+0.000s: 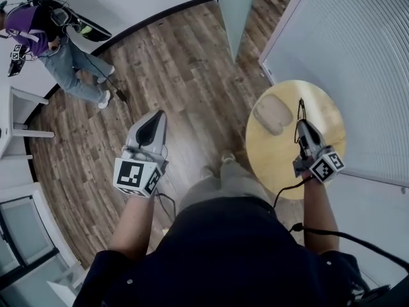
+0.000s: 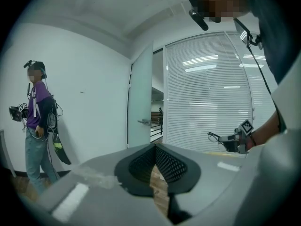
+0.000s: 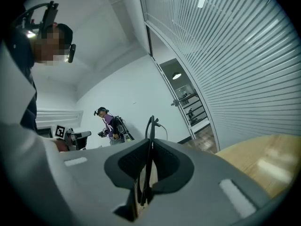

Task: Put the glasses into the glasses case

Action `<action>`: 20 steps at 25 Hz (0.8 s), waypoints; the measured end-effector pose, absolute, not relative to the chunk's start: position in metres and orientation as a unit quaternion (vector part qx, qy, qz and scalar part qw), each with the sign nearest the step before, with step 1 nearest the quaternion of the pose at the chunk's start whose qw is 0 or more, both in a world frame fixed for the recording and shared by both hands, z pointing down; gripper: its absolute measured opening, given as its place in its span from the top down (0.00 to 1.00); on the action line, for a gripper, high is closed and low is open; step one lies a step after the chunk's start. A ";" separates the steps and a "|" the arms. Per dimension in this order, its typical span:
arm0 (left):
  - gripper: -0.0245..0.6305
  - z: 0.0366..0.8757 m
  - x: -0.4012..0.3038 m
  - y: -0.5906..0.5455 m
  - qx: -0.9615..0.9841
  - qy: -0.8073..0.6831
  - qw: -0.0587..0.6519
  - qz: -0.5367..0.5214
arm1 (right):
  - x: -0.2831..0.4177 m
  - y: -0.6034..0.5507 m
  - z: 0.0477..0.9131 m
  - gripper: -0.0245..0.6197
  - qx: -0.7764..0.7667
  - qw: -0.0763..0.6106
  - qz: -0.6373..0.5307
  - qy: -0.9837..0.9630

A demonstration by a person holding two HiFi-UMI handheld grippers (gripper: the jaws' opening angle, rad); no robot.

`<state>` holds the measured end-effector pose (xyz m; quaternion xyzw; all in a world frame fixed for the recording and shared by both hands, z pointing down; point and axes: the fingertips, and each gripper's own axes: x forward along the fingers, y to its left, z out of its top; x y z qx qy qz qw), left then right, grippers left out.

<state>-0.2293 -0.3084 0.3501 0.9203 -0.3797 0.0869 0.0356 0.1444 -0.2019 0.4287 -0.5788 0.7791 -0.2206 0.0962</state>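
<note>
The right gripper point(image 3: 150, 144) is clamped on the glasses point(image 3: 150, 124). In the right gripper view its two dark pads are drawn in almost together, and a thin black part of the frame is pinched edge-on between them. The frame stands up past the fingertips, with a fine wire curving off its top. In the head view this gripper point(image 1: 304, 126) hangs above the round wooden table point(image 1: 281, 166), over its middle. The glasses point(image 1: 298, 115) show there as a thin dark line ahead of the tips.

The glasses case point(image 1: 273, 114), a flat tan oval, lies on the table near its left edge. It is just beside the right gripper and apart from it.

The left gripper point(image 2: 155, 146) has its tips drawn together with nothing between the pads. It is held over the wood floor point(image 1: 192, 56), well apart from the table's left edge point(image 1: 155, 116).
</note>
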 end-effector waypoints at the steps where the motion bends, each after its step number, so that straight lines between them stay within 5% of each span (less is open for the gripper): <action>1: 0.96 0.350 -0.224 -0.310 0.920 -0.380 0.035 0.086 | 0.148 -0.202 0.433 0.91 -0.580 0.097 -0.222 0.778; 20: 0.96 0.400 -0.141 -0.366 0.933 -0.327 0.060 0.139 | 0.167 -0.246 0.501 0.91 -0.562 0.066 -0.272 0.778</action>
